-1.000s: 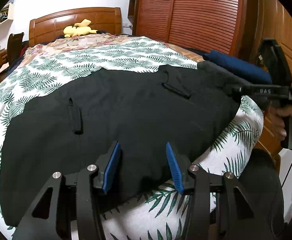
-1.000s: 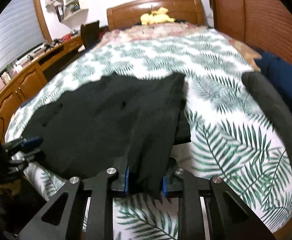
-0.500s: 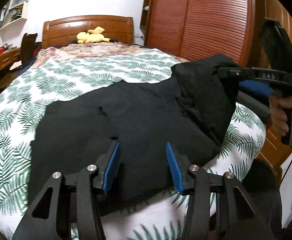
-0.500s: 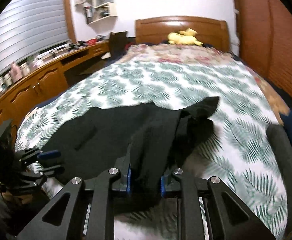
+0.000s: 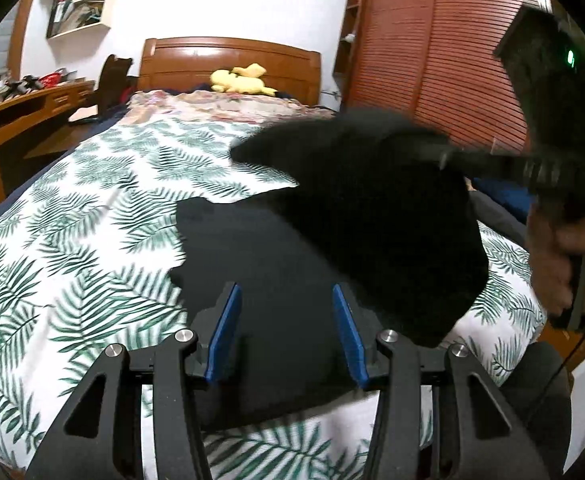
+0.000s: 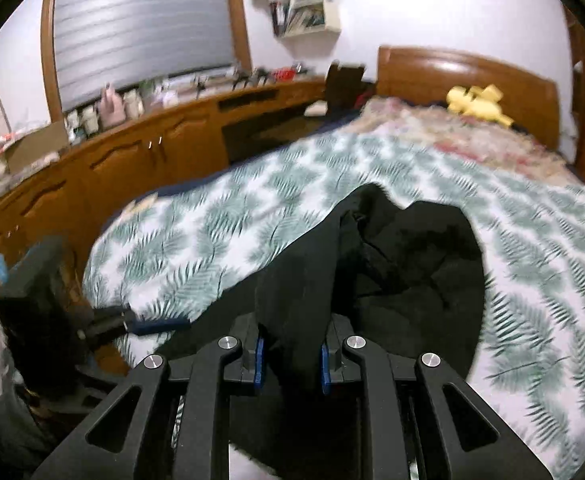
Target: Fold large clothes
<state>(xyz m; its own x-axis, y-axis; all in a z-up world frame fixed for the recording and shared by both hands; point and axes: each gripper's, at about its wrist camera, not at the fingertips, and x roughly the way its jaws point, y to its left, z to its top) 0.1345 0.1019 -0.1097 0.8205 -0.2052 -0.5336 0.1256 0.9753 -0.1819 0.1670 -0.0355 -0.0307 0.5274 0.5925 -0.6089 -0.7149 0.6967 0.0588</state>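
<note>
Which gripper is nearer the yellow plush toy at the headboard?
Neither is close. The right gripper, shut on the black garment, looks marginally nearer; the left gripper hangs over the garment at the foot end. The plush toy lies far off.

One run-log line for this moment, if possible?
left gripper: jaws open | right gripper: shut on black garment, lifted over bed

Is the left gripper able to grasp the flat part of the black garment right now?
Probably yes. The left gripper is open, directly over the black garment, with nothing between. The right gripper holds the lifted fold off to the side.
</note>
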